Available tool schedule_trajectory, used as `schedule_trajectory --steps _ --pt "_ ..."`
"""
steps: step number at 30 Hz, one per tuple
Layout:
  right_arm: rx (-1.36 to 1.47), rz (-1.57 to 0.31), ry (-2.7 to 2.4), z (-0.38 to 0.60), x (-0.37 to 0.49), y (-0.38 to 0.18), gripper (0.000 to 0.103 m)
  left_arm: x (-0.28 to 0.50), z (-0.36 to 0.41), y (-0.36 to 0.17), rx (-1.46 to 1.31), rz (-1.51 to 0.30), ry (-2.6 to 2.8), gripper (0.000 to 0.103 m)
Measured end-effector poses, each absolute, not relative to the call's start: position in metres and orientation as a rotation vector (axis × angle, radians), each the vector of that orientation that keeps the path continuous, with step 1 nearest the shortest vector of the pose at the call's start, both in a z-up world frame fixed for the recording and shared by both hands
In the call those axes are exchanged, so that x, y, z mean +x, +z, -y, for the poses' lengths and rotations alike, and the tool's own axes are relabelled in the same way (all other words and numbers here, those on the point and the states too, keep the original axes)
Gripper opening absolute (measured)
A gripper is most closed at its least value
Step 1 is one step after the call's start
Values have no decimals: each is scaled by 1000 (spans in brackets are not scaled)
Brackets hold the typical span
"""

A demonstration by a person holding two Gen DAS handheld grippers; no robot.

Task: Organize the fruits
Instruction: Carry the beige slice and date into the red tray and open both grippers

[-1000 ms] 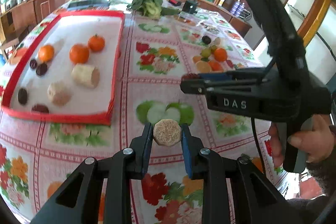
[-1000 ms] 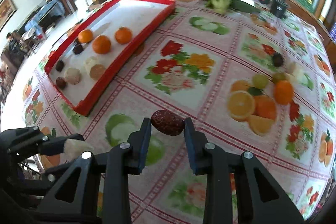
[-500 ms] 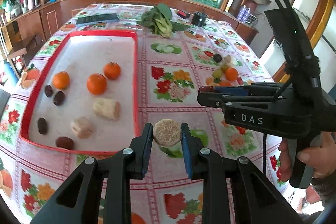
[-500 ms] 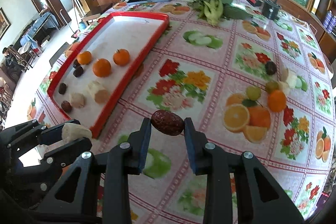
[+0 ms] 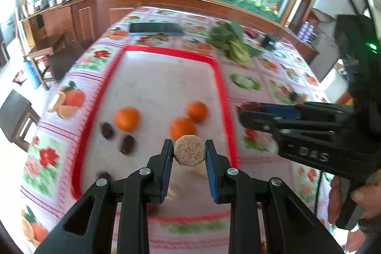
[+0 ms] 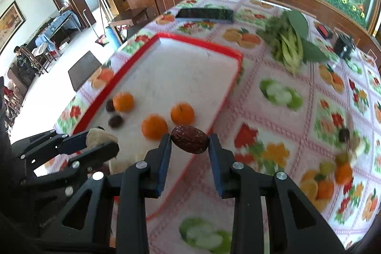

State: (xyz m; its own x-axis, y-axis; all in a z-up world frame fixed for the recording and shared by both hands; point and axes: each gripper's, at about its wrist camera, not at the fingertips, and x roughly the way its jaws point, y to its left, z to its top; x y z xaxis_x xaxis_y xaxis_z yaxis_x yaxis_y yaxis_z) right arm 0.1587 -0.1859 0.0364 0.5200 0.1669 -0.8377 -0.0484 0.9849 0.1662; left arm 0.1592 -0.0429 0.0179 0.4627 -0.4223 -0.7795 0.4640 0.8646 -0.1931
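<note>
Two loads aloft over red-rimmed white tray [image 5: 223, 97]: pale fibrous cut chunk [image 5: 189, 151] pinched in left gripper [image 5: 189, 154], wrinkled dark-red date [image 6: 189, 139] pinched in right gripper [image 6: 190, 146]. Below, three round oranges [image 6: 154, 127], blurred dark fruits, probably dates [image 5: 127, 144].

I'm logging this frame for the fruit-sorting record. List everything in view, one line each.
tray: one, red rim, white floor, on the table's left part.
oranges: three on the tray; one more on the cloth at far right.
dark dates: two by the tray's left rim, a third nearer in the left wrist view.
small green fruits: about two, blurred, beside the far-right orange.
leafy greens: one bunch, green, beyond the tray.
black flat device: one, at the far table edge.
tablecloth: one, fruit and flower print.
left gripper: black, blue fingers, shut on a tan cut piece over the tray.
right gripper: black, shut on a dark red date.
hand: one, on the right gripper's handle.
</note>
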Motion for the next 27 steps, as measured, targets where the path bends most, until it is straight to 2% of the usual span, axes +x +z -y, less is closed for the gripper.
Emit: schedule_trajectory --steps 10,20,25,27 --pt "150 -1045 126 172 231 12 34 238 42 6 28 -957 -449 26" --pt "139 -1106 134 170 257 -20 35 270 50 -23 34 -1029 -419 25" --pt "122 -1122 128 169 259 -25 35 274 52 -30 48 -1048 -394 27" --pt "113 -1127 119 170 260 -28 35 276 51 -33 48 -1060 -382 32"
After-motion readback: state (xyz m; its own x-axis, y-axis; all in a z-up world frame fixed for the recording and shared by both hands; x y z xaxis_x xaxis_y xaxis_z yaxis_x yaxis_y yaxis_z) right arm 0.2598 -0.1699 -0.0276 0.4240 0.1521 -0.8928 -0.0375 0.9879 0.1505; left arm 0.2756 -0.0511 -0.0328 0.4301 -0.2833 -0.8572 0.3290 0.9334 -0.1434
